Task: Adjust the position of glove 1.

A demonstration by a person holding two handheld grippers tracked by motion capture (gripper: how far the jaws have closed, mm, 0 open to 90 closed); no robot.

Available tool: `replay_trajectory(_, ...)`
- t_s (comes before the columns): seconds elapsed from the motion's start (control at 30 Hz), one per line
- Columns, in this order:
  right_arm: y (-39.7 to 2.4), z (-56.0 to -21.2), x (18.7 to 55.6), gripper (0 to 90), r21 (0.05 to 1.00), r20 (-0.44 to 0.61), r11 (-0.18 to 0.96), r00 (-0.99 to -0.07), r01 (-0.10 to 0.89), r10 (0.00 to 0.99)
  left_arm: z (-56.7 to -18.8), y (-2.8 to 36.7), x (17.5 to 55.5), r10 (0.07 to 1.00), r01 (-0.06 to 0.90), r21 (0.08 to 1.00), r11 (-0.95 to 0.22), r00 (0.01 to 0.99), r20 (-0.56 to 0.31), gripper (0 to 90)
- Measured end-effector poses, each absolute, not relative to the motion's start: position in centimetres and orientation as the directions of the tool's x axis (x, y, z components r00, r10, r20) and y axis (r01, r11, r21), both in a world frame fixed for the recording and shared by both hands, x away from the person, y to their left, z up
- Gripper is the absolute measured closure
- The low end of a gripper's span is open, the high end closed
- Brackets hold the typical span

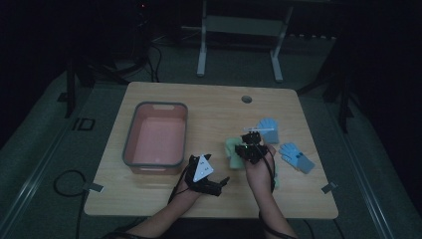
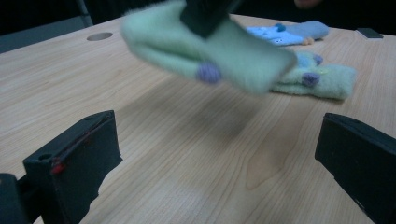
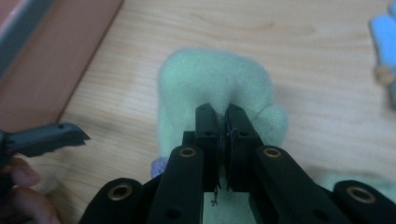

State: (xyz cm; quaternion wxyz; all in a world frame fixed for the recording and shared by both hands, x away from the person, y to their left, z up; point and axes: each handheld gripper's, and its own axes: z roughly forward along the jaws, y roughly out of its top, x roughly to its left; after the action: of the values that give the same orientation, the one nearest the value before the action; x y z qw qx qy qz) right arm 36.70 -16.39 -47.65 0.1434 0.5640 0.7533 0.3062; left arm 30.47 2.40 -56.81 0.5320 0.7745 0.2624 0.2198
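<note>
A pale green fuzzy glove (image 3: 215,79) with purple dots hangs a little above the wooden table (image 1: 209,107), and my right gripper (image 3: 223,116) is shut on its fabric. In the high view that gripper (image 1: 250,147) is right of centre, with the glove (image 1: 232,148) drooping to its left. My left gripper (image 1: 219,184) rests near the table's front edge. Its jaws stand wide open with nothing between them, and it (image 2: 217,154) looks at the lifted glove (image 2: 210,46). A second green glove (image 2: 322,77) lies flat on the table behind.
A pink bin (image 1: 155,139) with a grey rim stands at the left of the table. Two blue gloves (image 1: 268,129) (image 1: 297,157) lie to the right of my right hand. A round cable hole (image 1: 246,98) sits near the far edge.
</note>
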Motion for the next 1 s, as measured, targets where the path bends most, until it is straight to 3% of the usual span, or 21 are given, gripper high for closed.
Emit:
replay_trajectory(0.13, -15.9, -49.4, 36.6, 85.5, 0.589, 0.167, 0.159, -0.311, 0.793, 0.936, -56.8, 2.4, 30.4, 0.645, 0.174, 0.941, -0.292, 0.762, 0.059, 0.1)
replay_trajectory(0.43, -15.2, -51.7, 37.5, 85.0, 0.595, 0.131, 0.123, -0.246, 0.795, 0.960, -56.8, 2.4, 30.4, 0.643, 0.168, 0.939, -0.300, 0.763, 0.069, 0.1)
replay_trajectory(0.53, -15.1, -53.6, 38.0, 82.0, 0.556, 0.133, 0.129, -0.242, 0.821, 0.961, -56.8, 2.4, 30.4, 0.642, 0.169, 0.940, -0.297, 0.764, 0.065, 0.1)
replay_trajectory(0.63, -15.3, -53.2, 38.1, 72.2, 0.553, 0.160, 0.123, -0.249, 0.824, 0.955, -56.8, 2.4, 30.4, 0.641, 0.171, 0.940, -0.297, 0.765, 0.063, 0.2)
replay_trajectory(0.77, -15.6, -52.2, 38.2, 67.4, 0.576, 0.142, 0.144, -0.272, 0.805, 0.952, -56.8, 2.4, 30.4, 0.636, 0.168, 0.941, -0.295, 0.769, 0.062, 0.1)
replay_trajectory(1.0, -16.9, -50.0, 38.7, 66.0, 0.607, 0.120, 0.174, -0.306, 0.776, 0.944, -56.8, 2.5, 30.5, 0.640, 0.179, 0.941, -0.289, 0.767, 0.050, 0.1)
